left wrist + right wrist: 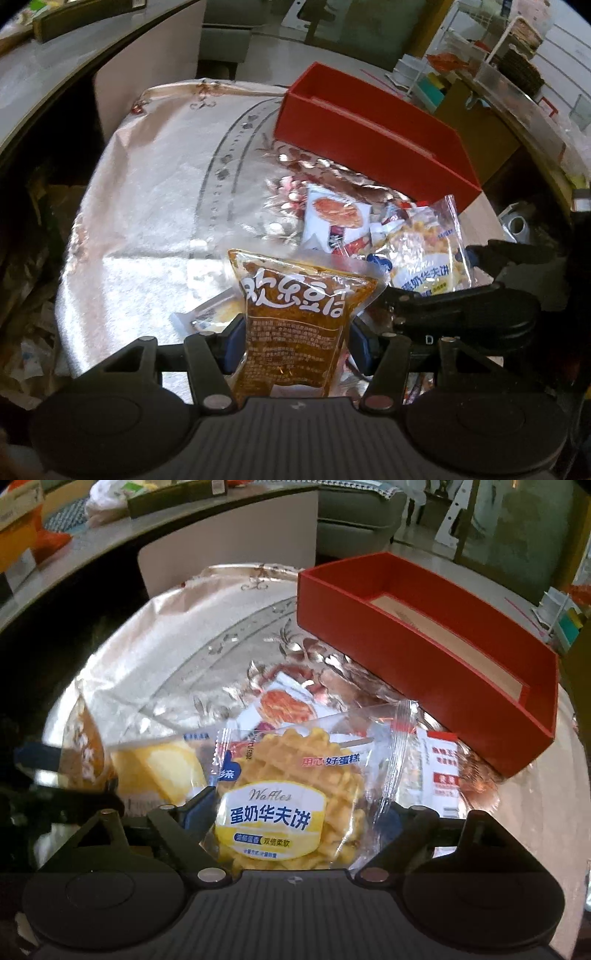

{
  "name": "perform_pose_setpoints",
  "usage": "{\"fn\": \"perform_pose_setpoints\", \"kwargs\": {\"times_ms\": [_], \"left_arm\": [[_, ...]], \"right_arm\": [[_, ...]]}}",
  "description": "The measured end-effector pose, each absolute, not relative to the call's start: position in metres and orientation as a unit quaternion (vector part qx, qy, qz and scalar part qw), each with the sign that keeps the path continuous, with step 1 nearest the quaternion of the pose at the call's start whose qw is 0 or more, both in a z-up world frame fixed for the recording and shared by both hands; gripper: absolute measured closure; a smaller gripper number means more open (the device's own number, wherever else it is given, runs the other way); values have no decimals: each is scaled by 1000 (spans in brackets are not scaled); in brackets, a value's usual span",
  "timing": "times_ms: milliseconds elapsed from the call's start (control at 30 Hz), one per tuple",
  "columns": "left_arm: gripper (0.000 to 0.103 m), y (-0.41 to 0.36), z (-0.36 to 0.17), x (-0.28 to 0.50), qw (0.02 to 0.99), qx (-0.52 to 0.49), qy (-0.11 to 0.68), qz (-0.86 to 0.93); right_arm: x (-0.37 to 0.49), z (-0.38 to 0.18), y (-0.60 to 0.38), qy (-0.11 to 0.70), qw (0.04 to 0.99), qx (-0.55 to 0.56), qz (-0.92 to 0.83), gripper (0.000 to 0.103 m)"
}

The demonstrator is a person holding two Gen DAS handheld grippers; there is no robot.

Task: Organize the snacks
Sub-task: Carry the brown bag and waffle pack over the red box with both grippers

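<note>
Currently the left gripper (pixel 295 334) is clamped on an orange-brown snack pouch (pixel 299 317), with a blue pad pressed against each side of the pouch. The pouch stands upright above the shiny patterned tablecloth (pixel 155 192).

The right gripper (pixel 301 808) straddles a clear waffle packet (pixel 291 794); whether its pads press on the packet cannot be told. The waffle packet lies flat on the tablecloth, on top of a loose pile of other snacks.

Surrounding items:
- 1 yellow cake packet (pixel 162 771) lies just beside the waffle packet, on its left in the right wrist view.
- 1 white packet with a red-orange picture (pixel 284 705) lies beyond it, partly covered.
- 1 white-and-red sachet (pixel 443 775) lies to its right.
- 1 red box (pixel 424 653), open at the top, sits on the table behind the pile.
</note>
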State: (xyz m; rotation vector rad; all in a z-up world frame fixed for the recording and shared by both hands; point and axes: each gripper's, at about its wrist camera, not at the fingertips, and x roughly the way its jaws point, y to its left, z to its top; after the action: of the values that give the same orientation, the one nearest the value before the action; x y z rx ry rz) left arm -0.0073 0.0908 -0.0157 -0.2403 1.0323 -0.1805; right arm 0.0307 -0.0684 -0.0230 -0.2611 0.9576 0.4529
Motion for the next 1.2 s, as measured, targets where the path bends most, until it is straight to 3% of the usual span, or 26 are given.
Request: {"fn": "perform_pose_setpoints", "kwargs": {"times_ms": [500,1200], "left_arm": [[54,61,27,-2,892,-104,436,-53],[54,2,56,168,915,-136,369,-88]], "right_arm": [[25,39,-151,395,890,15,228,19],[136,52,-198,360,914,89,161,19]]}}
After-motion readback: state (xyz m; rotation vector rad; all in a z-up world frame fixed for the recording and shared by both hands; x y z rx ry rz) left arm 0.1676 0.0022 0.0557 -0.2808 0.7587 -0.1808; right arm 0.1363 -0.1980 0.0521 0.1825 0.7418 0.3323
